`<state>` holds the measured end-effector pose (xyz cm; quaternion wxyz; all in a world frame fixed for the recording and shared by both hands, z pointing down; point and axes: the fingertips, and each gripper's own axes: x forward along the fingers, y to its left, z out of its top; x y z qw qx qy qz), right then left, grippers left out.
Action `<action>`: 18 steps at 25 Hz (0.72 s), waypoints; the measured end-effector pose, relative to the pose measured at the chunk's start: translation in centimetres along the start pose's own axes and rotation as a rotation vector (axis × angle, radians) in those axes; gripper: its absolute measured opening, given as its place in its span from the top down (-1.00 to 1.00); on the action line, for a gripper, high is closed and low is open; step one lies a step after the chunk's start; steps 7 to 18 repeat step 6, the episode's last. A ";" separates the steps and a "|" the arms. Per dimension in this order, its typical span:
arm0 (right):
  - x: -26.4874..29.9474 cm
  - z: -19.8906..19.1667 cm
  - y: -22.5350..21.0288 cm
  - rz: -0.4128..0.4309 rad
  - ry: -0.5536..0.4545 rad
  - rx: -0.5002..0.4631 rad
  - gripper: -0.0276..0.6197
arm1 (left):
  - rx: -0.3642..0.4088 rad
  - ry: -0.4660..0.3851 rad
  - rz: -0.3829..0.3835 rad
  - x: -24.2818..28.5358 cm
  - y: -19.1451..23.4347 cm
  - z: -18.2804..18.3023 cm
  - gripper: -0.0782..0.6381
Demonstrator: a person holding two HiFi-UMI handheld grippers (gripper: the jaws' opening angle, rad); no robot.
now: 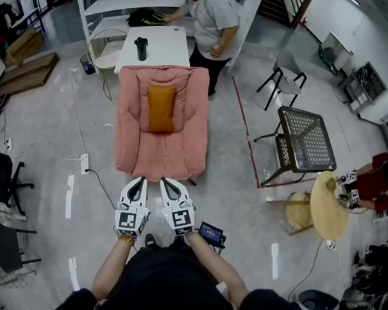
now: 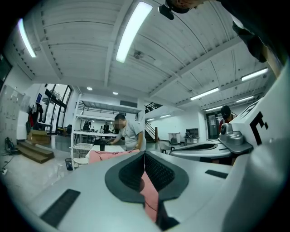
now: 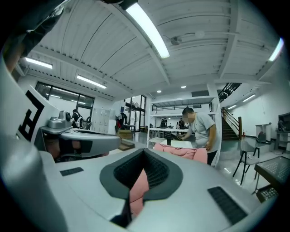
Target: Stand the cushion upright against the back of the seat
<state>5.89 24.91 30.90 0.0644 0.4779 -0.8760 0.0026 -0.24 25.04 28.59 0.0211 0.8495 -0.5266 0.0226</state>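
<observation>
A pink padded seat [image 1: 160, 143] stands on the floor ahead of me. An orange cushion [image 1: 161, 108] rests upright against its back pad. My left gripper [image 1: 138, 181] and right gripper [image 1: 166, 181] hover side by side just short of the seat's front edge, touching nothing. Both are shut with nothing held. In the left gripper view the jaws of the left gripper [image 2: 145, 155] meet at the tip, with the pink seat [image 2: 106, 155] beyond them. The right gripper view shows the right gripper [image 3: 144, 152] closed too, and the seat [image 3: 183, 153] lies ahead.
Behind the seat is a white table [image 1: 164, 53] with a black cup [image 1: 141, 48]; a person in a grey shirt [image 1: 209, 22] leans there. A black mesh chair [image 1: 305, 138] and a round wooden table [image 1: 328, 206] stand at the right. Cables and a power strip [image 1: 85, 163] lie at the left.
</observation>
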 end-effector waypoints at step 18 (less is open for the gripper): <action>1.7 0.1 0.3 0.006 -0.004 -0.013 0.87 | -0.020 -0.017 -0.009 0.5 1.5 -0.3 0.75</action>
